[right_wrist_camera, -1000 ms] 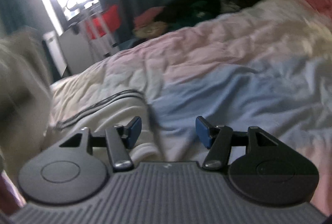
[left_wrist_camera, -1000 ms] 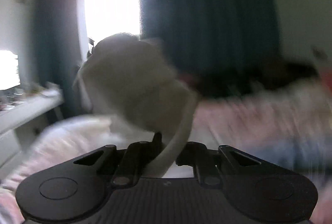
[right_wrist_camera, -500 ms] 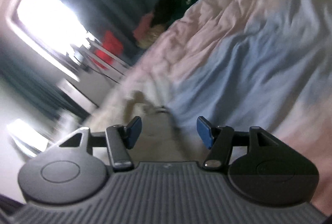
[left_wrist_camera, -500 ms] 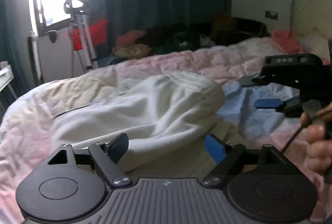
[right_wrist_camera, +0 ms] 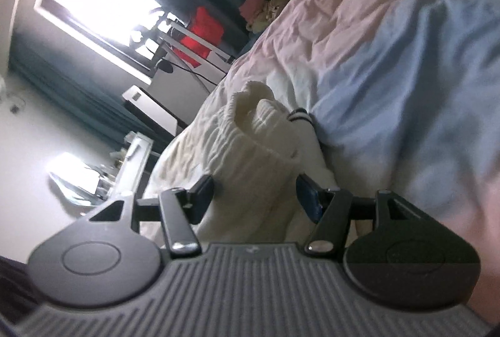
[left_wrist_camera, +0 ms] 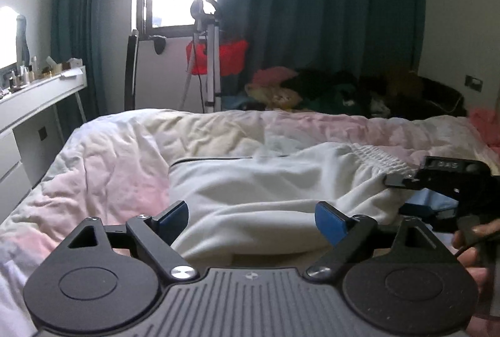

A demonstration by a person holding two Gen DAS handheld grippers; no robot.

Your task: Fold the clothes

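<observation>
A white garment (left_wrist_camera: 265, 190) with an elastic waistband and a thin dark stripe lies folded over on the bed. My left gripper (left_wrist_camera: 251, 218) is open and empty just in front of it. My right gripper (right_wrist_camera: 254, 196) is open, rolled on its side, with the garment's waistband end (right_wrist_camera: 250, 130) lying between and ahead of its fingers. The right gripper also shows in the left wrist view (left_wrist_camera: 450, 180) at the garment's right end.
The bed has a rumpled pink, cream and blue duvet (left_wrist_camera: 103, 162). A pile of dark and coloured clothes (left_wrist_camera: 337, 90) lies at the far side. A tripod (left_wrist_camera: 203, 55) and a white desk (left_wrist_camera: 37, 93) stand by the window.
My left gripper let go of the white garment, which dropped from the air onto the bed. My right gripper rolled onto its side and came up to the waistband end.
</observation>
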